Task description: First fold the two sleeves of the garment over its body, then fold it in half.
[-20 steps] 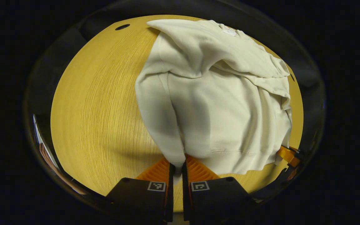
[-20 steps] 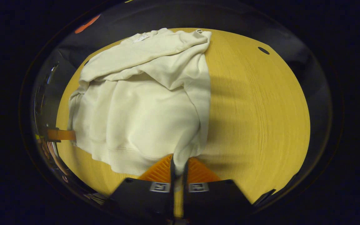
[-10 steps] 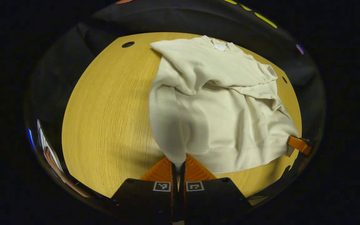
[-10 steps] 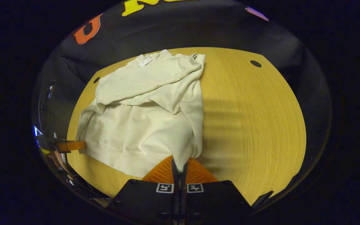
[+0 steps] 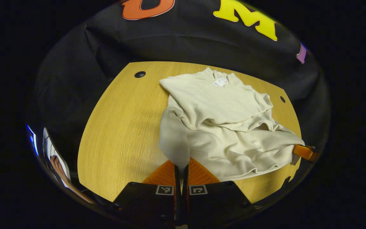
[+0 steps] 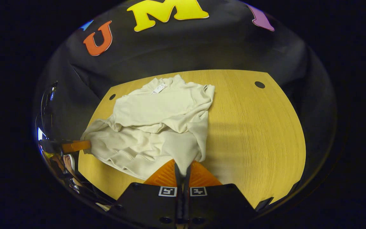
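Note:
A cream sweatshirt (image 5: 221,124) lies on the wooden table (image 5: 122,127), both sleeves folded across its chest, the collar tag at the far end. My left gripper (image 5: 181,167) is shut on the near left corner of the hem, which rises off the table. In the right gripper view, my right gripper (image 6: 182,167) is shut on the other hem corner of the sweatshirt (image 6: 160,127), also lifted. The hem sags between the two corners. Each gripper appears at the edge of the other's view: the right gripper's orange finger (image 5: 303,152) and the left gripper's orange finger (image 6: 75,146).
The table (image 6: 253,133) has small round cable holes (image 5: 139,74) (image 6: 259,84) near its far corners. Black cloth hangs behind it. A hand shows at the lower left rim (image 5: 59,165).
Both grippers have lifted and tilted up with the hem corners. The lower body of the sweatshirt has bunched toward the chest, and more of the back wall has come into view.

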`<act>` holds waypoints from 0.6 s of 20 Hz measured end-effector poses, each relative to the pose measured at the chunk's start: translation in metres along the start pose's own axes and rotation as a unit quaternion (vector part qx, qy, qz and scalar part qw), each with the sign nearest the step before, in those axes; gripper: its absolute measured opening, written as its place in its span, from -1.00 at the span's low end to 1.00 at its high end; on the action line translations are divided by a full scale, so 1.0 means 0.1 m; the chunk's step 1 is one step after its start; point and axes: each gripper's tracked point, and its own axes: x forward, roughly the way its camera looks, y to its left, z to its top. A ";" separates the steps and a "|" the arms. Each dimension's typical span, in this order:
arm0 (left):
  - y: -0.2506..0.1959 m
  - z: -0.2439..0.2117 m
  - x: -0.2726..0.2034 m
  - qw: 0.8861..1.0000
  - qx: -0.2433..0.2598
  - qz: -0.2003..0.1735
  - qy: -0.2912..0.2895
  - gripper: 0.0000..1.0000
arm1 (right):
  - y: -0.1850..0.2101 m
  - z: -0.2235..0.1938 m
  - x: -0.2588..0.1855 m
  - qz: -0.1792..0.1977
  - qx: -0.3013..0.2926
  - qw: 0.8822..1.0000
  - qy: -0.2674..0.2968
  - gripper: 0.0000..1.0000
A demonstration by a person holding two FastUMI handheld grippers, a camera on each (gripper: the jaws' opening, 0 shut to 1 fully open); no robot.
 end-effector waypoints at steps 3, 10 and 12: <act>0.02 0.63 -0.31 1.000 -0.002 -0.008 -0.012 -0.94 | 0.01 0.24 -0.02 0.001 0.001 1.000 -0.019 -0.98; -0.27 1.35 0.10 1.000 -0.004 -0.010 -0.022 -0.94 | 0.06 1.07 0.06 -0.001 0.005 0.999 -0.051 -0.99; -0.29 1.46 0.17 1.000 -0.002 -0.009 -0.018 -0.93 | 0.09 1.30 0.15 -0.001 0.009 0.999 -0.053 -0.99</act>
